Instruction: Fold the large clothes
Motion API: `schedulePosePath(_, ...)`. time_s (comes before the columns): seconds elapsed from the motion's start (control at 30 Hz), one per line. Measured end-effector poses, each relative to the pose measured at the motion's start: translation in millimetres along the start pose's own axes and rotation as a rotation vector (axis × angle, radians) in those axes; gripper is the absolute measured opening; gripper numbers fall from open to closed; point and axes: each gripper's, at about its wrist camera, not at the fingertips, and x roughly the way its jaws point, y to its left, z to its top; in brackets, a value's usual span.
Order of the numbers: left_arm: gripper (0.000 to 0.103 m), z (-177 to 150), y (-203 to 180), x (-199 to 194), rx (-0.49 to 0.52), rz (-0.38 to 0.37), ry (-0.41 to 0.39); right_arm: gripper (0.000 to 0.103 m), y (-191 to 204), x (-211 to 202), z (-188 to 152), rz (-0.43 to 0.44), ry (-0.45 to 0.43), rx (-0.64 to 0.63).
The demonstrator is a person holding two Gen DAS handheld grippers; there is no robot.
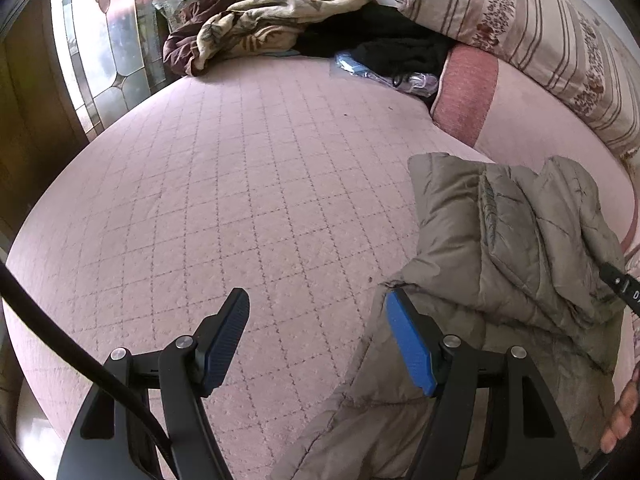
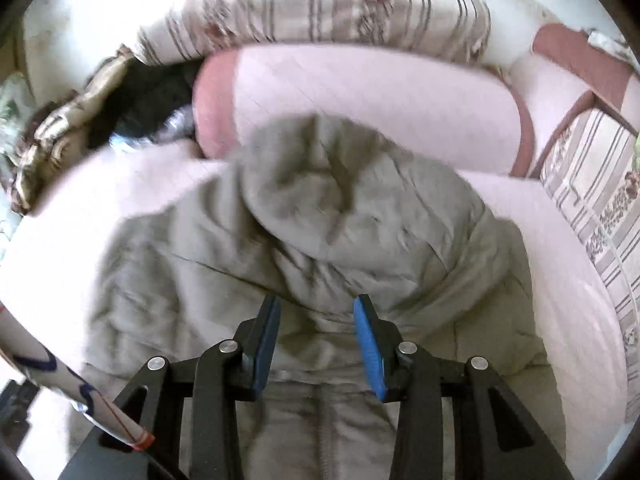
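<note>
A grey-olive quilted puffer jacket [image 1: 512, 256] lies on the pink quilted bed [image 1: 240, 184], at the right of the left wrist view. My left gripper [image 1: 316, 296] is open and empty above the bedspread, its right finger beside the jacket's left edge. In the right wrist view the jacket [image 2: 340, 208] fills the middle, bunched and blurred, with its zipper running down between the fingers. My right gripper [image 2: 316, 306] is open just above the jacket, holding nothing. Part of the right gripper shows at the right edge of the left wrist view.
A crumpled beige and brown blanket [image 1: 256, 28] and black clothing [image 1: 384, 48] lie at the bed's far end. A pink bolster [image 1: 480, 96] and a striped floral pillow [image 1: 532, 36] lie along the right. A stained-glass window [image 1: 108, 40] stands at the left.
</note>
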Motion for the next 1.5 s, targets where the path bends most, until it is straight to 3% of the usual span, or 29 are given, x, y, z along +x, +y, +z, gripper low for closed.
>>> schedulePosePath(0.1, 0.07, -1.4, -2.1, -0.1, 0.012, -0.004, 0.004, 0.042, 20.8, 8.5, 6.0, 0.04, 0.021, -0.025)
schedulePosePath(0.27, 0.07, -0.1, -0.9, 0.5, 0.011, 0.003, -0.002, 0.042, 31.5, 71.9, -2.1, 0.01, 0.141, -0.001)
schedulePosePath(0.4, 0.07, 2.6, 2.7, 4.6, -0.008, -0.003, 0.011, 0.042, 39.7, 92.2, -2.1, -0.032, 0.166, -0.051)
schedulePosePath(0.5, 0.07, 2.5, 3.5, 4.0, -0.009, -0.002, 0.012, 0.042, 49.5, 82.2, 7.2, -0.062, 0.163, -0.122)
schedulePosePath(0.63, 0.07, 0.9, 2.7, 2.9, -0.006, 0.007, 0.005, 0.042, 56.5, 39.9, 12.7, -0.004, 0.031, -0.1)
schedulePosePath(0.8, 0.07, -0.9, 2.9, 6.4, 0.0, 0.017, 0.017, 0.042, 88.2, 48.2, -3.2, 0.066, 0.079, -0.143)
schedulePosePath(0.93, 0.07, -0.4, 5.1, 8.2, -0.007, 0.026, 0.013, 0.046, 108.1, 74.4, -18.2, -0.037, 0.076, -0.208)
schedulePosePath(1.1, 0.07, 0.6, 5.0, 11.7, -0.011, 0.014, 0.024, 0.047, 116.4, 60.6, -18.9, -0.096, 0.03, -0.306)
schedulePosePath(1.5, 0.07, -7.8, -0.2, 4.1, 0.032, 0.037, -0.005, 0.051, 80.8, 14.4, -22.7, -0.203, -0.028, -0.264)
